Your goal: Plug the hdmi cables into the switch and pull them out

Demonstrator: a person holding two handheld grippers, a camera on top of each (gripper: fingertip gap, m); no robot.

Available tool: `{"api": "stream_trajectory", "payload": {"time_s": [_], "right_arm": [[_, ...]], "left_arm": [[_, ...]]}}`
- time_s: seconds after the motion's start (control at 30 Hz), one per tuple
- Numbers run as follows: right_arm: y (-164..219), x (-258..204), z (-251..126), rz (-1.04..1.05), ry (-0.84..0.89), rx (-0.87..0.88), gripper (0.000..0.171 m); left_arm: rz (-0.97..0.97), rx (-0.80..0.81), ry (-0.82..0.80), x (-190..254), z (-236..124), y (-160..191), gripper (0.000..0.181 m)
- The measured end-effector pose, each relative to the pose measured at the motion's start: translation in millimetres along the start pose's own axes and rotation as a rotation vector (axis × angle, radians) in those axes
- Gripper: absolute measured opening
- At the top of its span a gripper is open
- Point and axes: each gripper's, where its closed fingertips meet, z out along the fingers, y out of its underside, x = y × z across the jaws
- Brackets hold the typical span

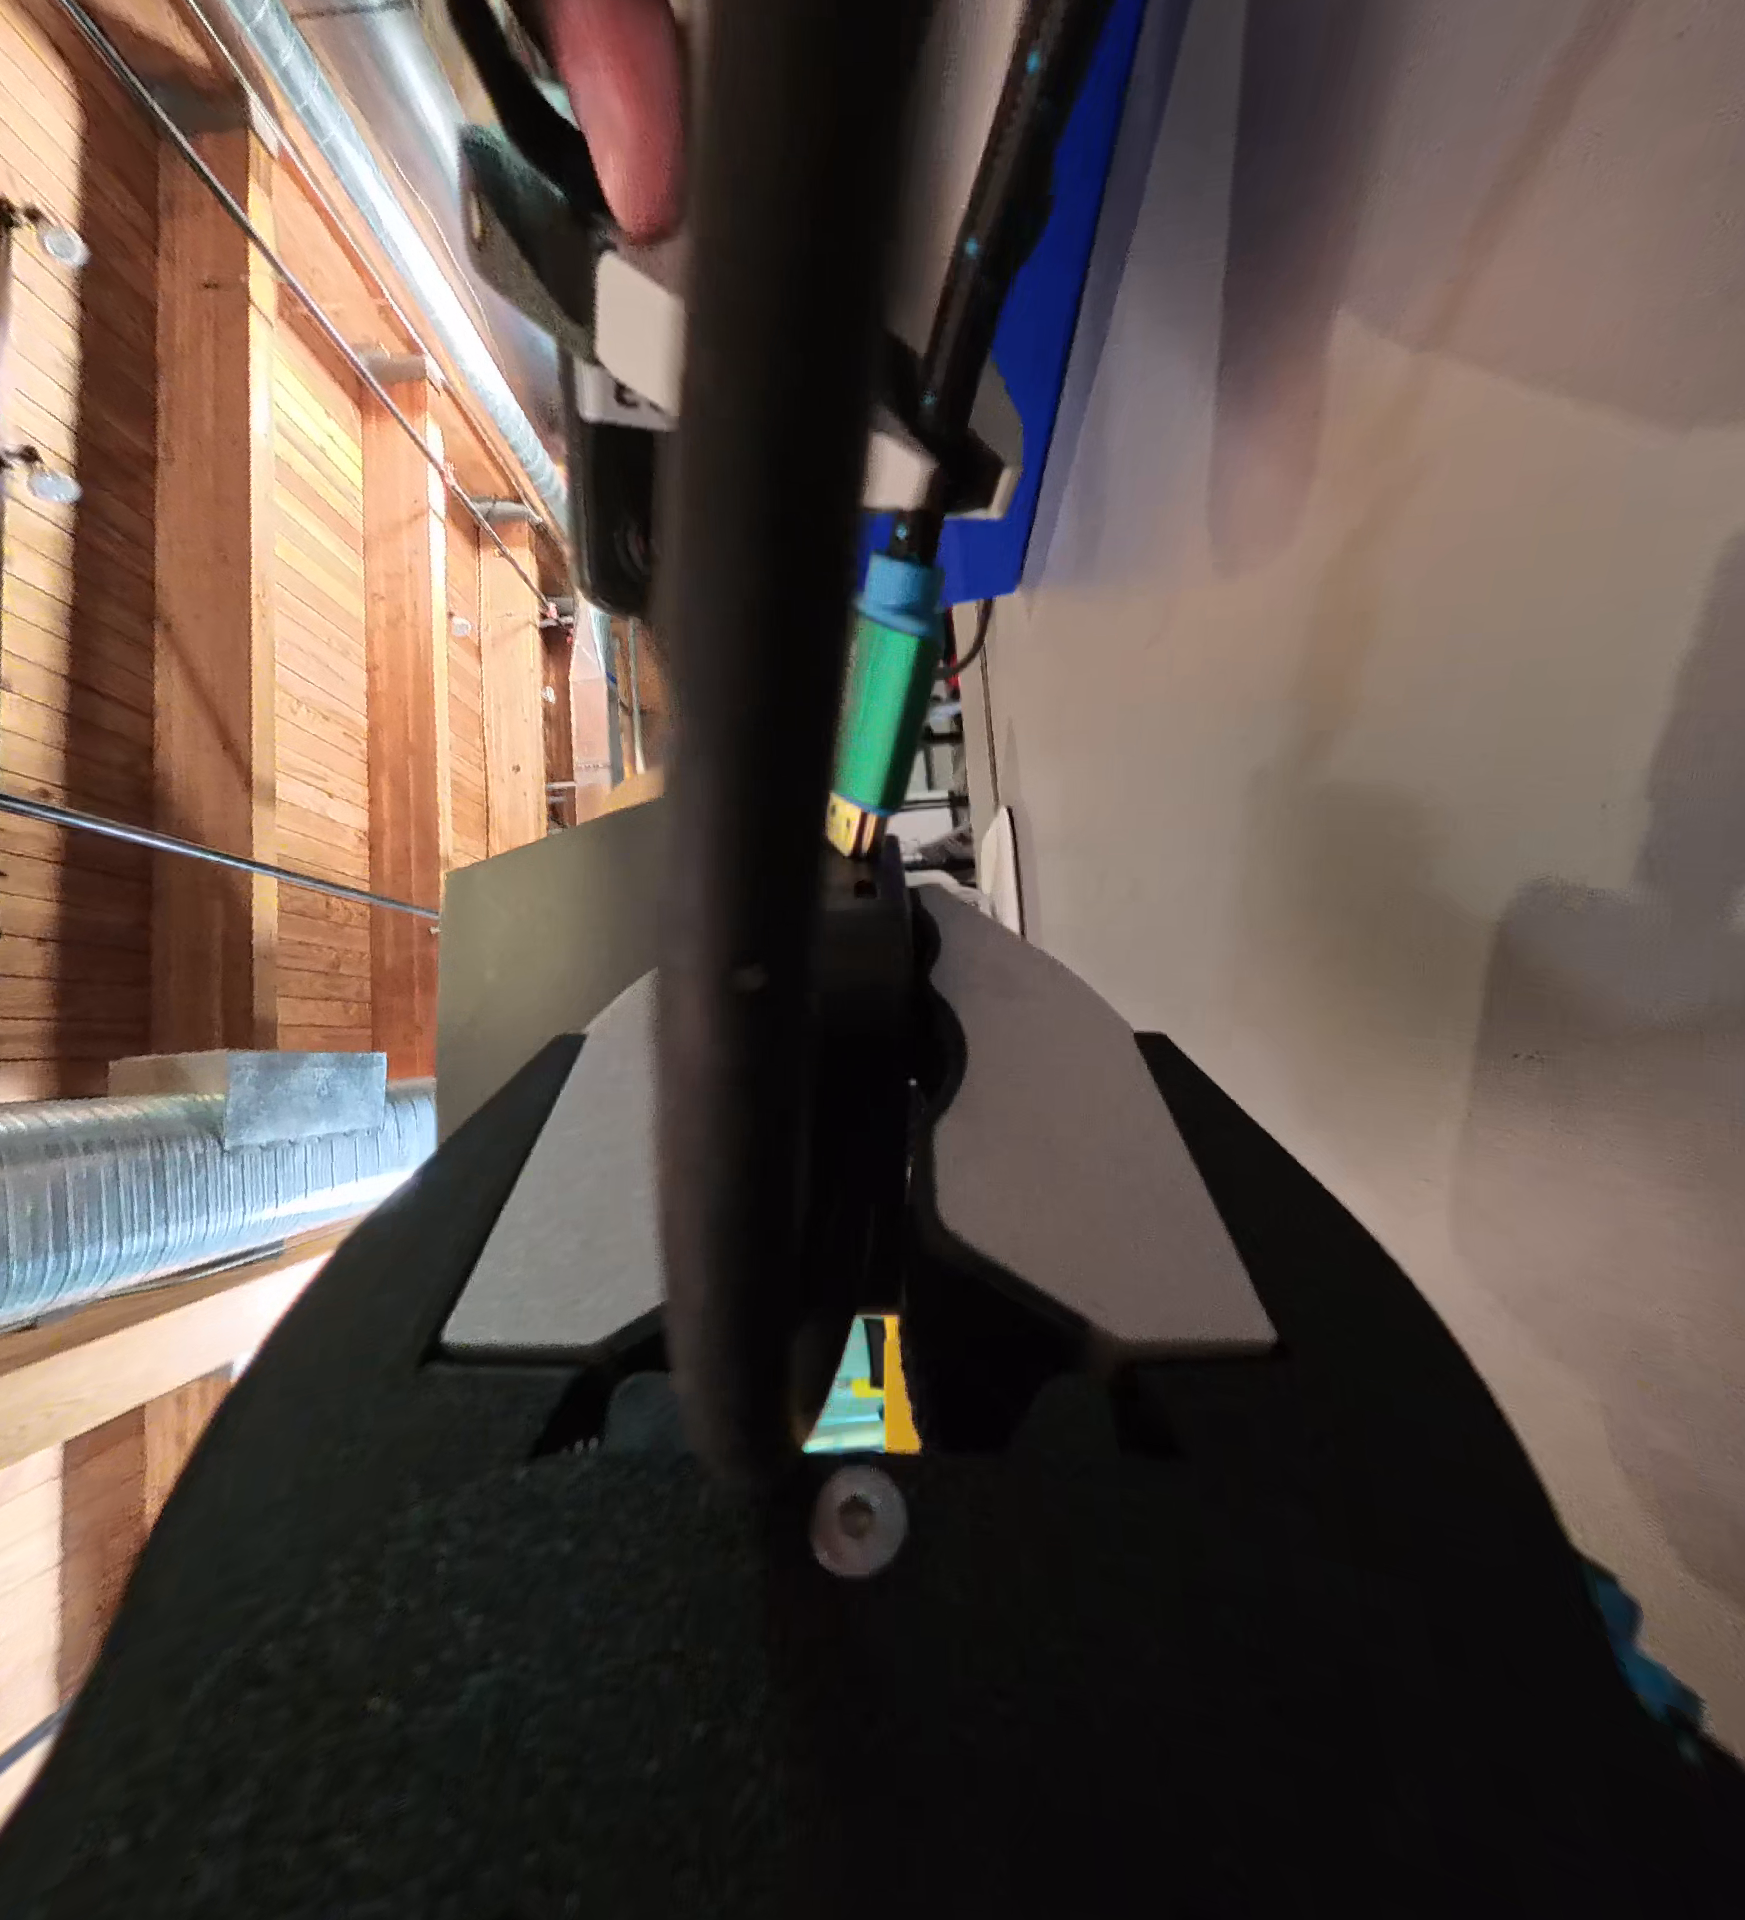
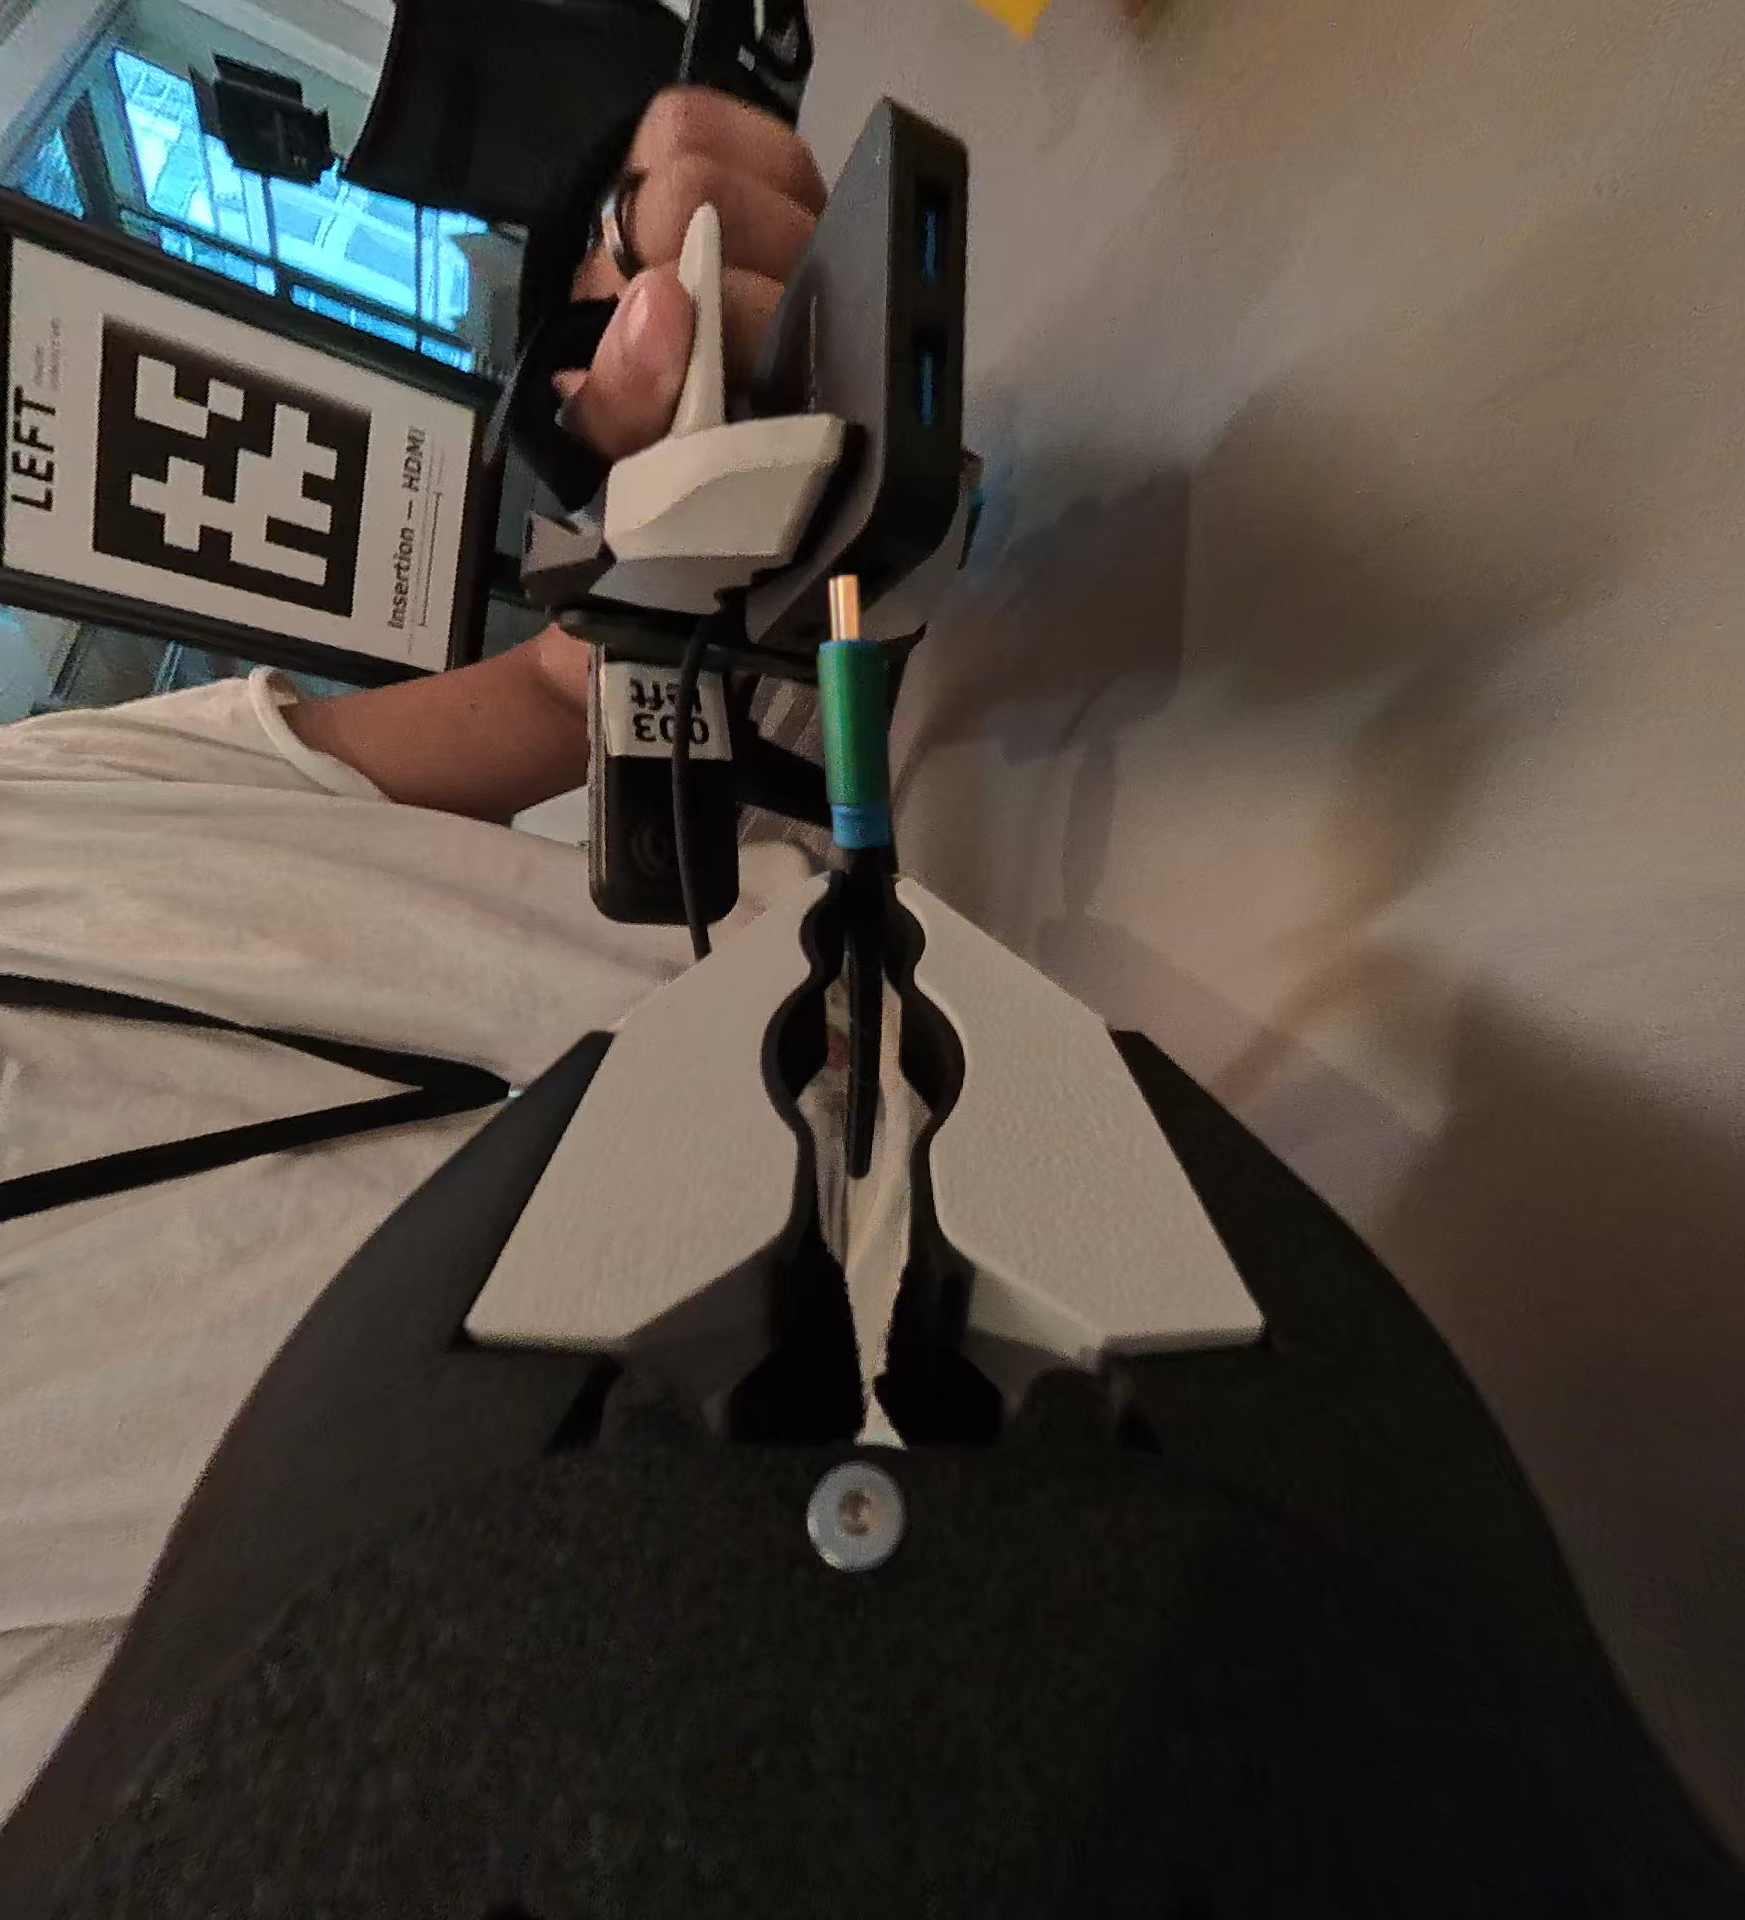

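Your cable's plug [image 2: 855,740] is green with a blue band and gold tip; cable [image 2: 860,1049] black. Switch [image 2: 889,343] dark grey, blue ports. Gripper fingers [image 2: 1044,1132] white, framed marker [image 2: 224,447] black-and-white checkered.

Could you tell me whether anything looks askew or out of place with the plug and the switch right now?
Nothing looks damaged. The green HDMI plug sits outside the dark switch, its gold tip bare beside the switch's edge. The right claw pinches the black cable behind the plug, not the plug body.
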Motion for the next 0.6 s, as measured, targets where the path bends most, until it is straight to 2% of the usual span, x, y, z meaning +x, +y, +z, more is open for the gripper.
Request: {"api": "stream_trajectory", "payload": {"time_s": [0.03,0.37,0.5,0.6], "right_arm": [[3,-2,1,-0.006,-0.01,-0.014,0.004],[0,-15,7,-0.007,-0.125,-0.005,0.005],[-10,-6,1,-0.091,-0.016,0.032,0.005],[-24,10,-7,-0.239,0.183,0.075,0.006]], "left_arm": [[0.008,0.004,-0.015,-2,-1,-1,0.014],[0.1,0.018,-0.136,-20,-10,-1,0.015],[0.055,-0.018,-0.114,-19,-8,4,0.015],[0.022,-0.049,-0.076,-14,-5,7,0.015]]}}
